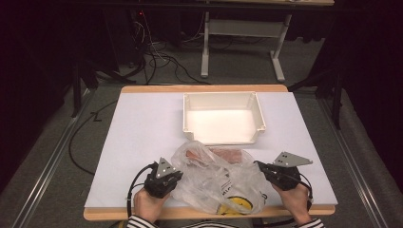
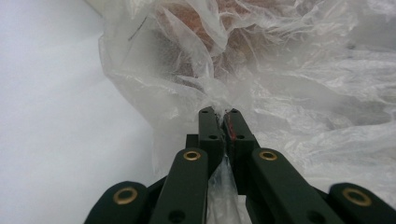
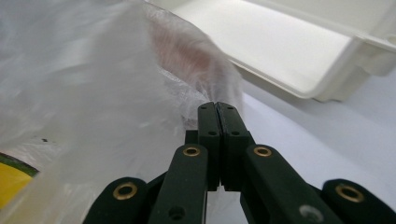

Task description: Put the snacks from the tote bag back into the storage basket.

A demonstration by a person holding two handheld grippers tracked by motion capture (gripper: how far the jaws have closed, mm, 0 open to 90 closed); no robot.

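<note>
A crumpled clear plastic bag [image 1: 214, 178] lies at the table's front edge, between both hands. Inside it I see a reddish-brown item [image 1: 229, 154] at the far side and a yellow item [image 1: 237, 203] at the near side. My left gripper [image 1: 181, 173] is at the bag's left side. In the left gripper view its jaws [image 2: 219, 112] are shut on a fold of the bag [image 2: 280, 93], with film pinched between them. My right gripper [image 1: 258, 164] is at the bag's right edge, with its jaws [image 3: 217, 106] pressed together on the thin film [image 3: 93, 93].
A white open-fronted tray [image 1: 223, 95] stands behind the bag at mid-table, with nothing in it; its front lip [image 3: 327, 88] is close ahead of the right gripper. The table top [image 1: 142, 133] is white. Cables and a desk frame [image 1: 205, 52] lie on the floor beyond.
</note>
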